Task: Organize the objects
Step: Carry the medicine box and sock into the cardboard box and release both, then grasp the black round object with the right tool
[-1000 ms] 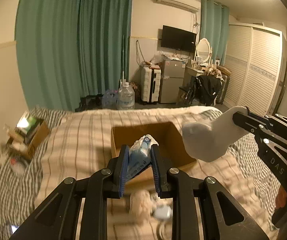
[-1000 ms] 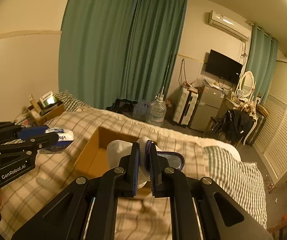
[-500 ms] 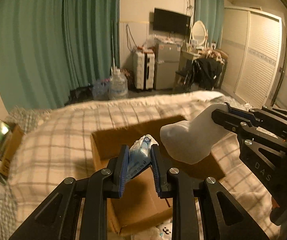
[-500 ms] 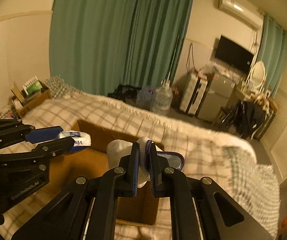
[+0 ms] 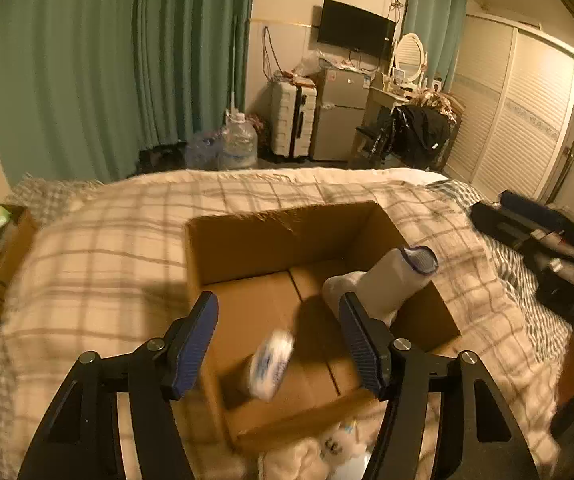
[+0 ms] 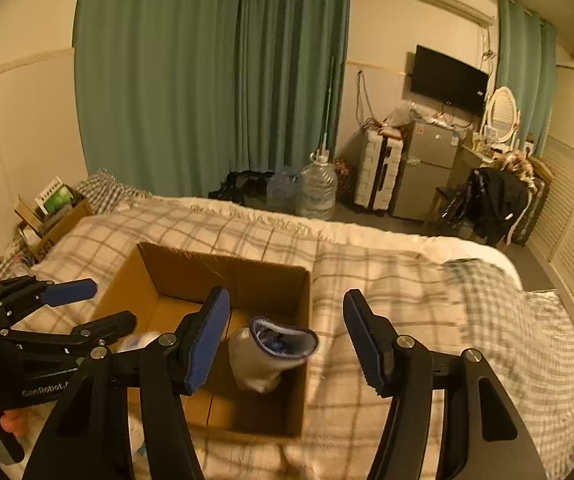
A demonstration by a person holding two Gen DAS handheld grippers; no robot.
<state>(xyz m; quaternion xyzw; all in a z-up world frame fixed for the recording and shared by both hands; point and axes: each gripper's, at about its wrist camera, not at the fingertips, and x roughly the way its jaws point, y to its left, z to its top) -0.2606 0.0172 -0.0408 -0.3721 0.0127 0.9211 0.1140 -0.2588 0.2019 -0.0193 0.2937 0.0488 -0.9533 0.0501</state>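
Sock (image 5: 383, 284): white with a dark-trimmed cuff, centre-right of the left wrist view, inside the cardboard box (image 5: 271, 236) toward its right wall; slightly blurred, whether it has settled on the floor cannot be told.
Packet (image 5: 271, 364): small white-and-blue pack, blurred, low centre of the frame, inside the box near its front wall.
Box: open-topped, on the checked blanket (image 5: 107, 248) covering the bed, mid-frame in both views.
Left gripper (image 5: 279, 344): jaws opening, blue pads well apart; the packet lies between and beyond them, touching neither.
Right gripper (image 6: 287, 340): jaws opening; the sock sits between the pads in the picture but is free of both.
Handling, sock: judged light, soft and limp; folds under any pinch, not fragile. Best hold is the cuff or the ankle tube, where the cloth bunches.
Handling, packet: judged light, soft-sided, probably slick wrapper; take it across its narrow middle.
Remaining items: pale cloth and small objects (image 5: 327, 452) lie on the blanket at the bottom edge, just outside the box front.
Risk: low; thin box walls may flex if knocked.
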